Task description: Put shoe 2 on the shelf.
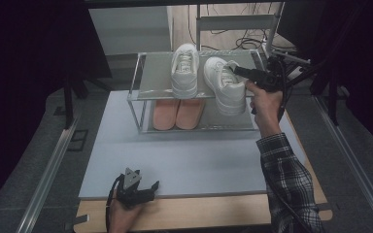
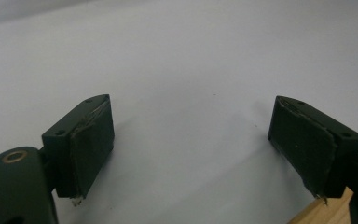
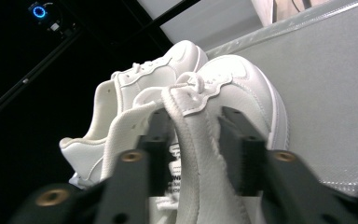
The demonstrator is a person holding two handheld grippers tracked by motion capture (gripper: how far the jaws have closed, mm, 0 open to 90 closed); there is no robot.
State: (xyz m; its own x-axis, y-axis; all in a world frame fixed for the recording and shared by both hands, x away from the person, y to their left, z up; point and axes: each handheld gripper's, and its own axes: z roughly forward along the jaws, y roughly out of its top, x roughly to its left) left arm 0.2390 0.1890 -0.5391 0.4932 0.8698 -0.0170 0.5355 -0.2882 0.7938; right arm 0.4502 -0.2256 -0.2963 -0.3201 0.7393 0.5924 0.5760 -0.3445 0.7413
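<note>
Right tool [image 1: 239, 72]: jaws parted around right white sneaker's [image 1: 225, 87] collar on rack's [image 1: 141, 77] top shelf. Left tool [image 1: 143, 188]: spread, resting on tabletop [image 1: 184, 155].

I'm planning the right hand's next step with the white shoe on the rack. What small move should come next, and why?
Probably draw the right gripper straight back off the right shoe. That shoe already sits on the top shelf beside the left shoe, its heel past the front edge, and the jaws stand a little apart around its collar, so pulling sideways could drag it.

Two sneakers [image 1: 201, 77] on the rack's [image 1: 141, 77] top shelf; slippers [image 1: 177, 114] on the shelf below
</note>
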